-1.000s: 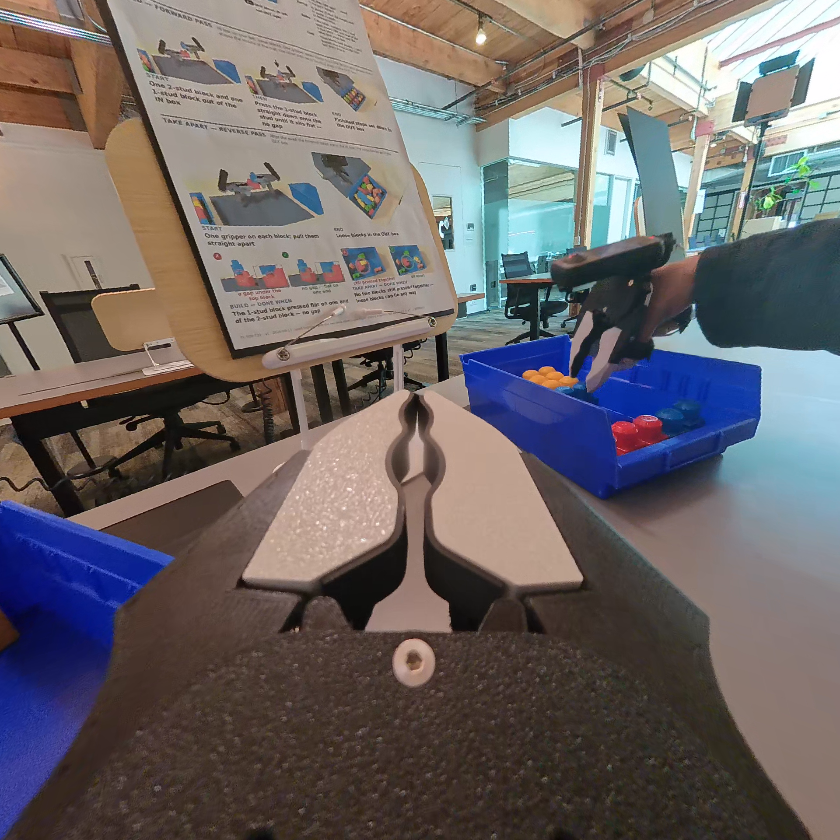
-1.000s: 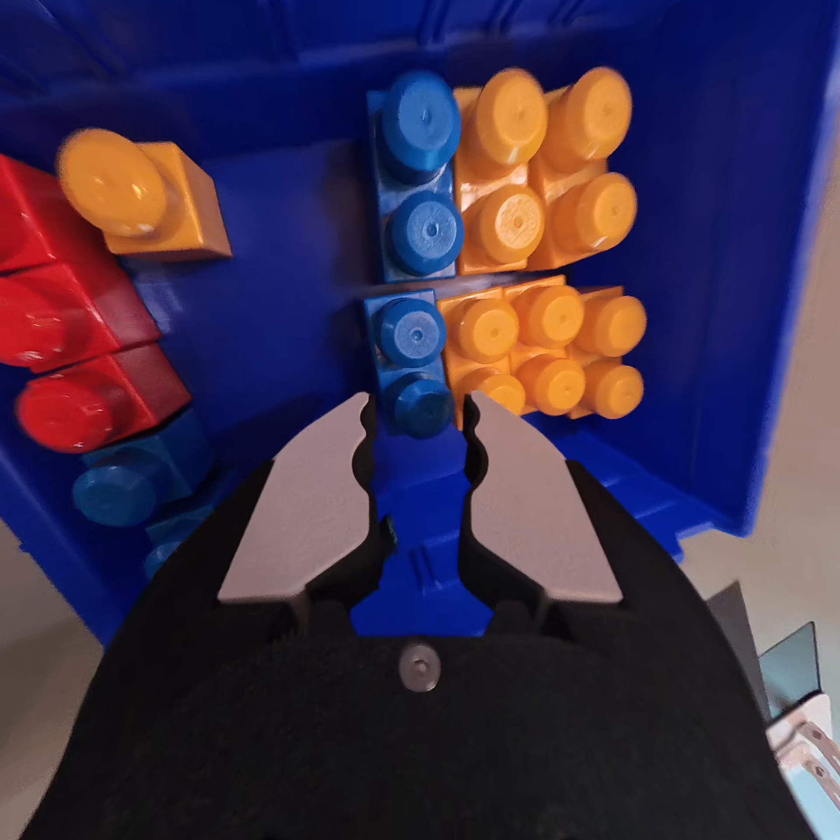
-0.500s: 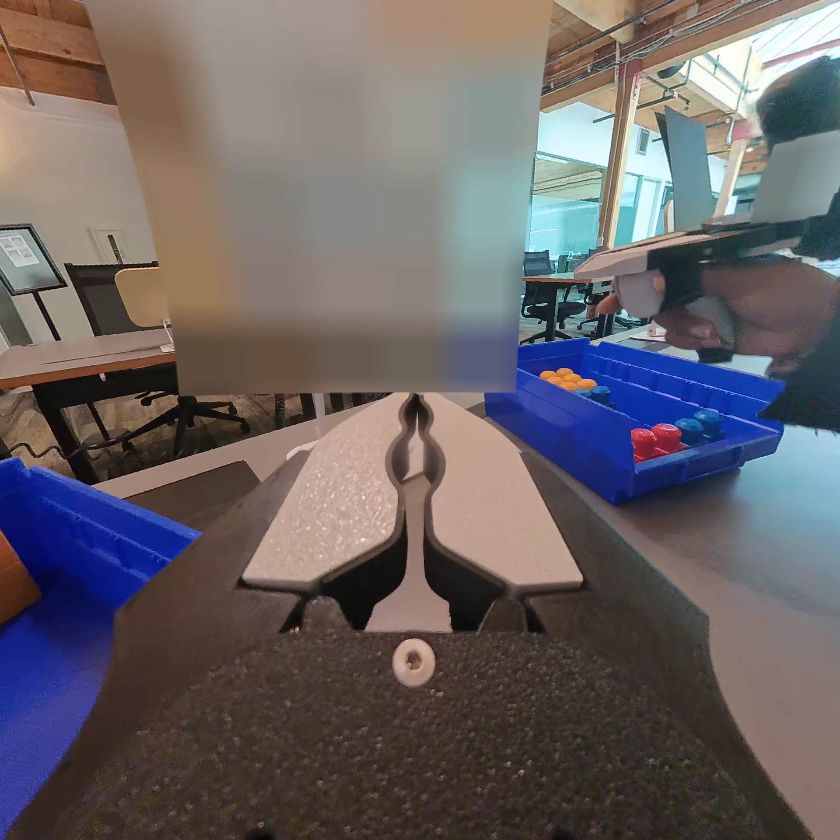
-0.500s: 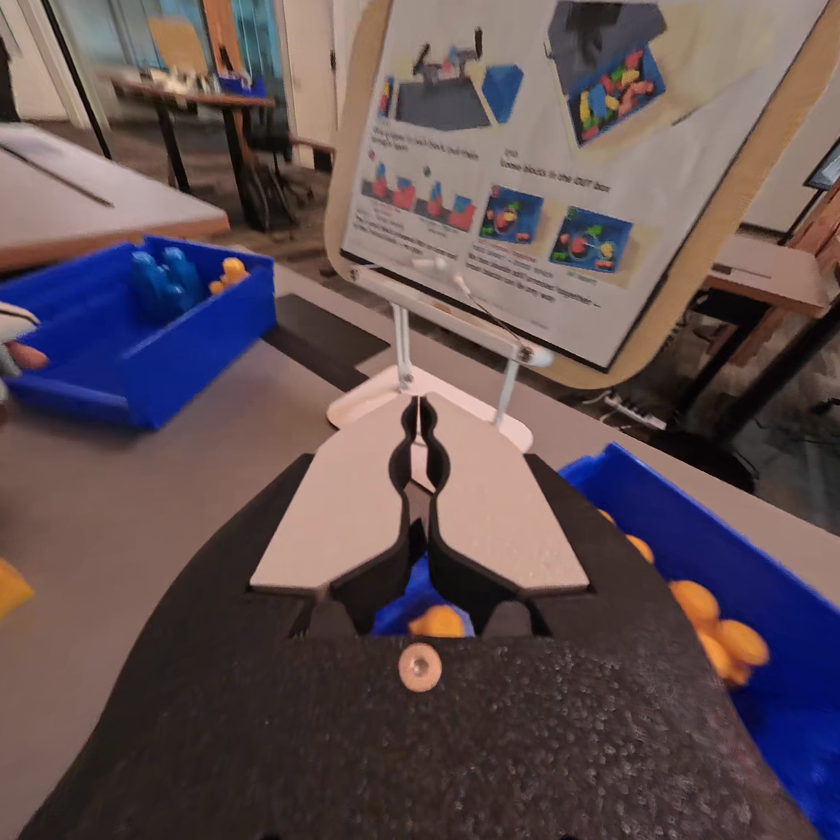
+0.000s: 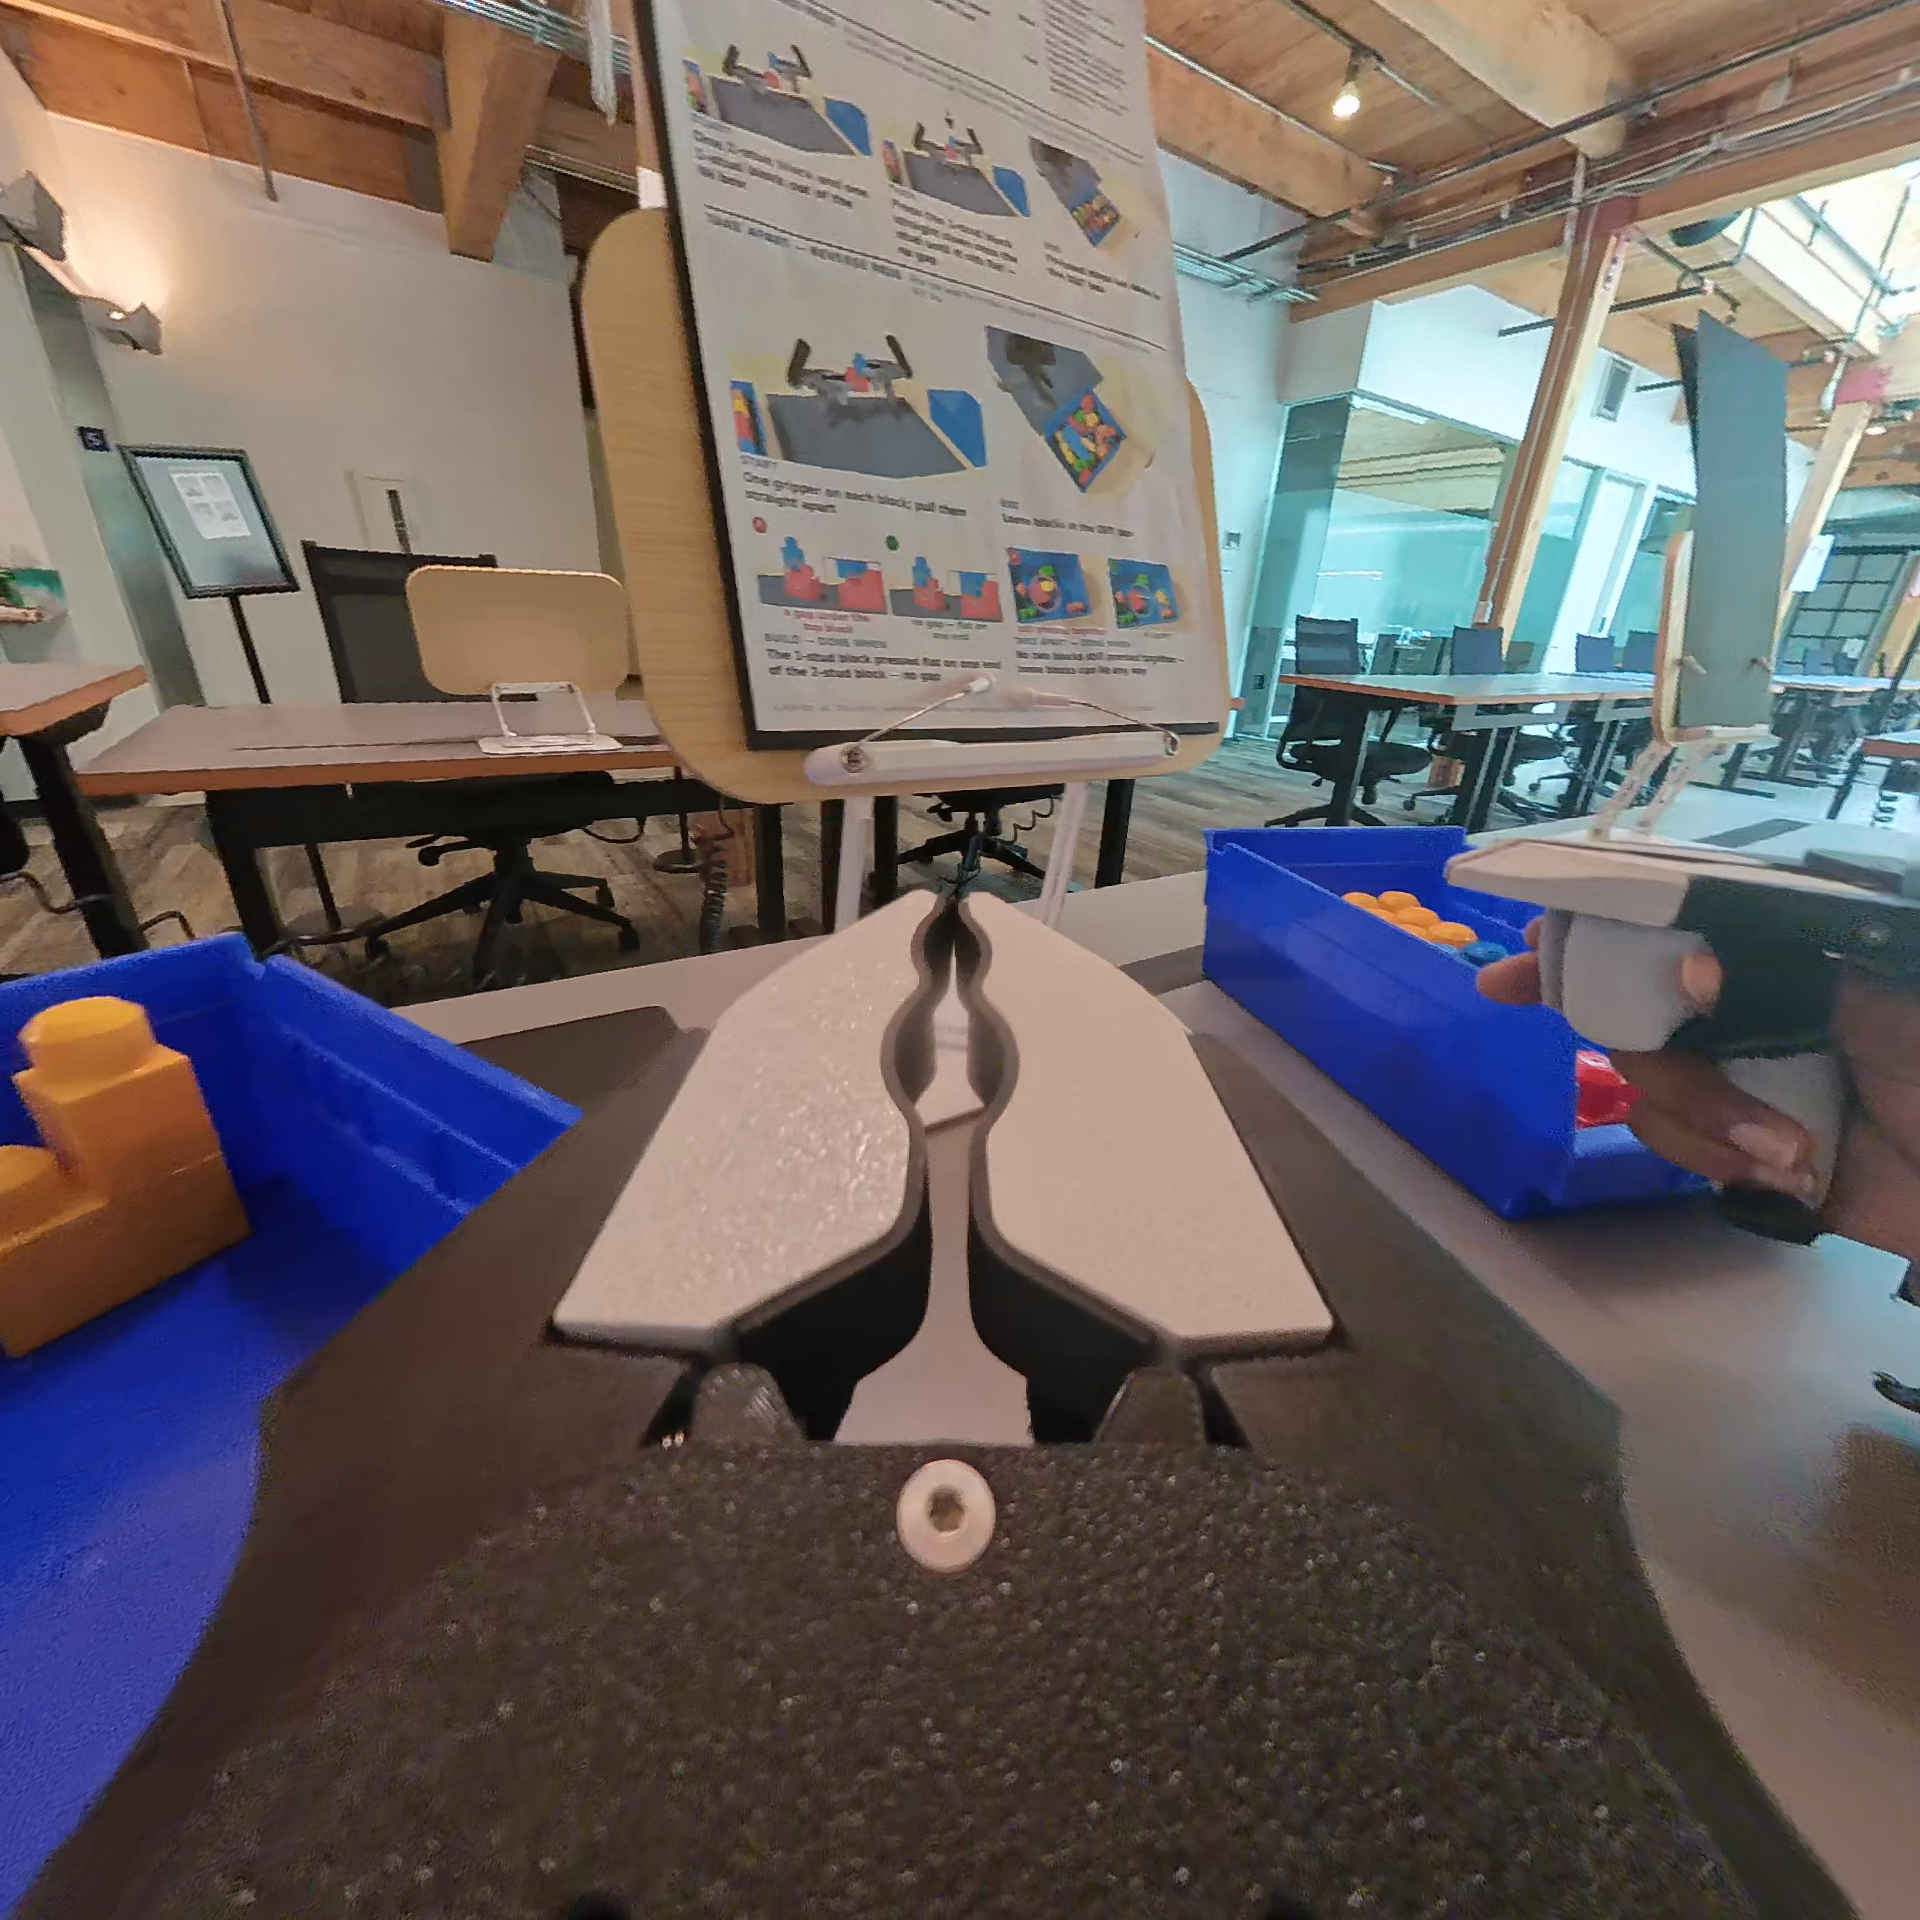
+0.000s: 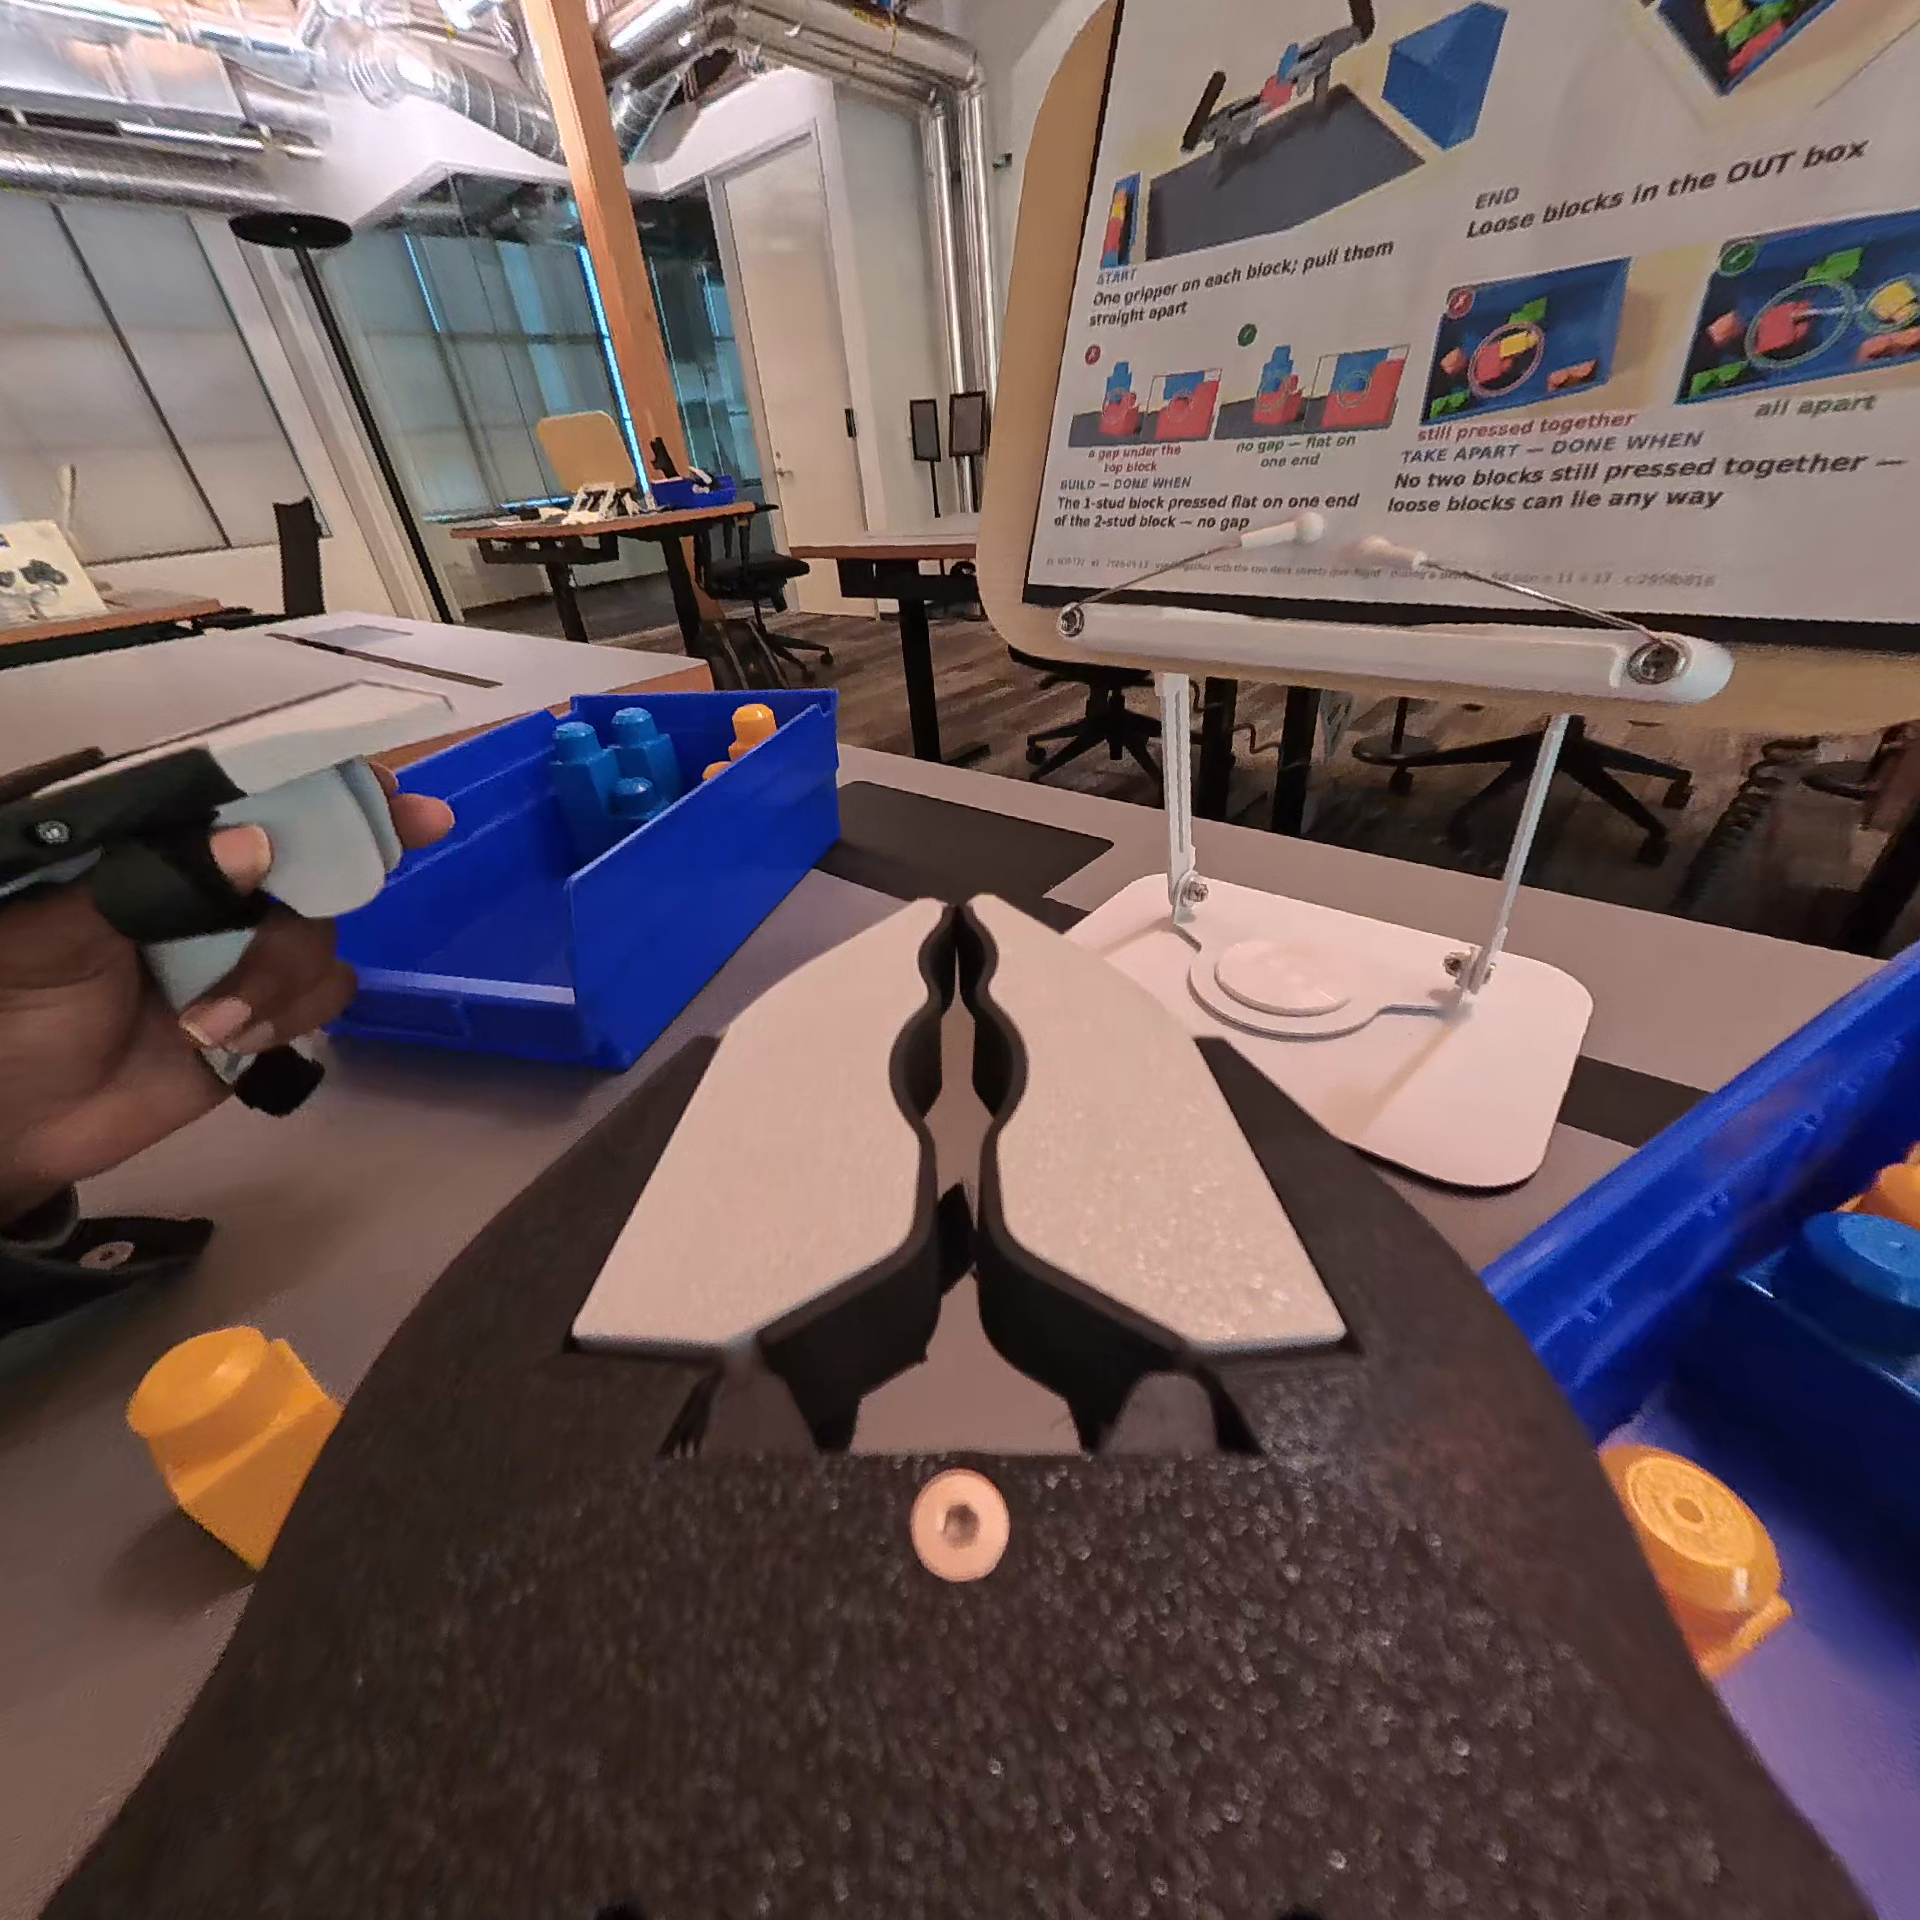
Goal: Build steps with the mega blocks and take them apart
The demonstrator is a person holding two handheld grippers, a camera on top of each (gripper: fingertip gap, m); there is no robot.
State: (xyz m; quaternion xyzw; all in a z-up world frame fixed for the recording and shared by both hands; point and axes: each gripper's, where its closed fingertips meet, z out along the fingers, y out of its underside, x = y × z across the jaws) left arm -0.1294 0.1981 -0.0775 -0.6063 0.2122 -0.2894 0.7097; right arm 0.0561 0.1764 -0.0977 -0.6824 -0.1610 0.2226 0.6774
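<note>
Stand (image 6: pixel 1351 997) between blue bins (image 6: pixel 582 935), orange block (image 6: pixel 223 1429) loose

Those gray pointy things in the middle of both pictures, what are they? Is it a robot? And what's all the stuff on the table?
No robot: a person holds two grabber tools, each carrying a camera that looks along its two fingers. One picture comes from the left gripper, the other from the right gripper. Both are shut and hold nothing. The person's left hand shows in the right gripper's picture. On the gray table stand two blue bins with toy blocks: the left bin and the right bin. One loose orange block lies on the table. Behind stands an instruction sheet on a stand.
</note>
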